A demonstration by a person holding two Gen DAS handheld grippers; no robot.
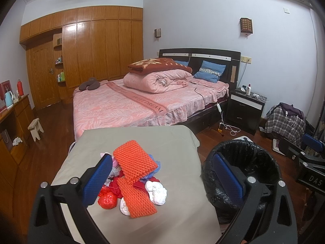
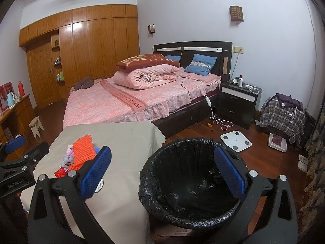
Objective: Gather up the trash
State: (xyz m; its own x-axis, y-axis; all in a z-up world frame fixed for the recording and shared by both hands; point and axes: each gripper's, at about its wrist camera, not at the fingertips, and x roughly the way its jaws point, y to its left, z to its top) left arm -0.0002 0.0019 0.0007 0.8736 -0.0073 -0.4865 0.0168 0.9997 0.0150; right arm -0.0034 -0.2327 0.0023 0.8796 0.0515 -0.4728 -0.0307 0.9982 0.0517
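A pile of trash lies on a table with a beige cloth (image 1: 132, 142): orange foam netting (image 1: 134, 160), a red crumpled bag (image 1: 107, 200), white crumpled paper (image 1: 157, 191) and pink and blue scraps. My left gripper (image 1: 162, 181) is open and empty, held above the near side of the pile. A bin with a black liner (image 2: 189, 181) stands on the floor right of the table, its inside empty. My right gripper (image 2: 162, 174) is open and empty above the bin's near rim. The pile also shows in the right wrist view (image 2: 81, 152).
A bed with pink bedding (image 1: 130, 105) stands behind the table. A dark nightstand (image 2: 237, 103), a white scale (image 2: 235, 140) and cables lie on the wood floor at the right. A wooden cabinet (image 1: 14, 126) and small stool (image 1: 35, 128) are at the left.
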